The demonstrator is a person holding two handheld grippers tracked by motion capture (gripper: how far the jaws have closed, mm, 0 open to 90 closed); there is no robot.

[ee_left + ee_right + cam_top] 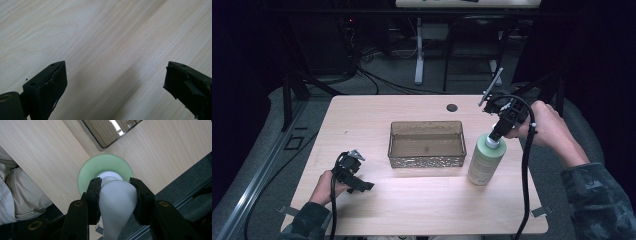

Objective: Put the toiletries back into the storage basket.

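Observation:
A pale green bottle [486, 161] with a white pump top [115, 195] stands upright on the table, right of the basket. My right gripper [499, 131] comes down on it from above and is shut on the pump top, one jaw on each side; the green shoulder [105, 166] shows beneath. My left gripper [361, 186] rests low over the table's front left, held in a hand, its jaws wide apart above bare wood [110, 50] with nothing between them.
A brown translucent basket [427, 145] with a patterned rim sits at the table's middle. A round cable hole [452, 107] lies behind it. Table edges drop to grey floor on both sides; desk legs and cables stand beyond the far edge.

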